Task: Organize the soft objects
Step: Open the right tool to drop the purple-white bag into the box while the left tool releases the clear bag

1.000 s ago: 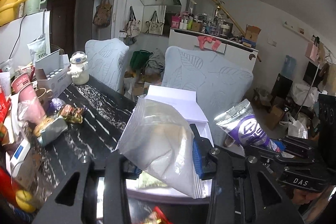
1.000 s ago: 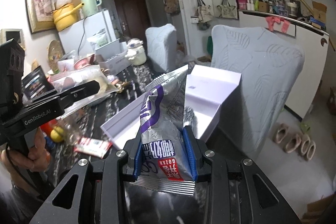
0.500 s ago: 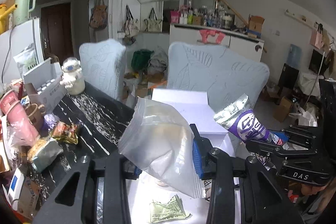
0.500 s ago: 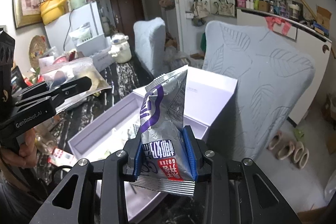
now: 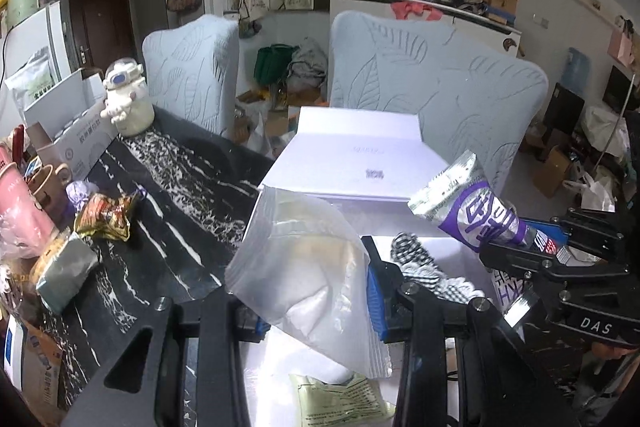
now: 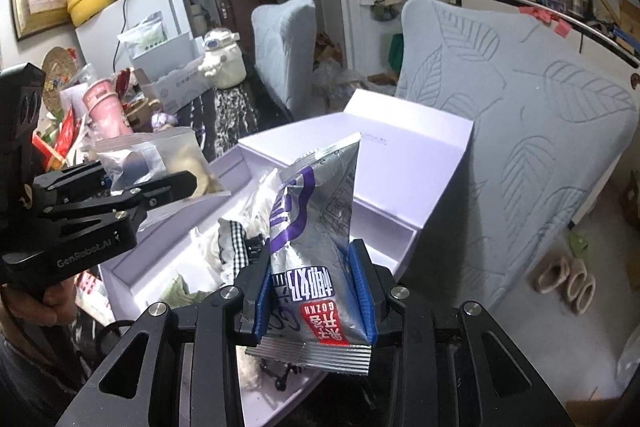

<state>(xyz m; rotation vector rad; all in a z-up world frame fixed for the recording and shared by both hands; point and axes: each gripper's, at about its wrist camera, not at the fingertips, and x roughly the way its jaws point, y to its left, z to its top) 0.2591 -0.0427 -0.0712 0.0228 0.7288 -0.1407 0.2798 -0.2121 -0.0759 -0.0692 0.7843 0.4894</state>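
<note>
My left gripper (image 5: 316, 301) is shut on a clear zip bag (image 5: 308, 263) with pale soft contents, held above the near part of an open white box (image 5: 360, 155). From the right wrist view that left gripper (image 6: 160, 183) and its clear zip bag (image 6: 160, 163) hang over the white box's (image 6: 404, 163) left edge. My right gripper (image 6: 314, 293) is shut on a silver and purple snack packet (image 6: 316, 223) over the box. The left wrist view shows this snack packet (image 5: 468, 207) at the right. Inside the box lie a black-and-white checked cloth (image 5: 416, 259) and a green sachet (image 5: 340, 397).
Two chairs with pale blue covers (image 5: 436, 87) stand behind the black marble table (image 5: 160, 227). On the table's left lie snack packets (image 5: 106, 217), a pink cup (image 5: 20, 203), a carton (image 5: 76, 131) and a white astronaut figure (image 5: 128, 99). A person's hand (image 6: 28, 307) grips the left gripper's handle.
Both grippers have moved forward and down over the white box, each still shut on its bag. The box's inside, with the checked cloth, has come into view beneath them.
</note>
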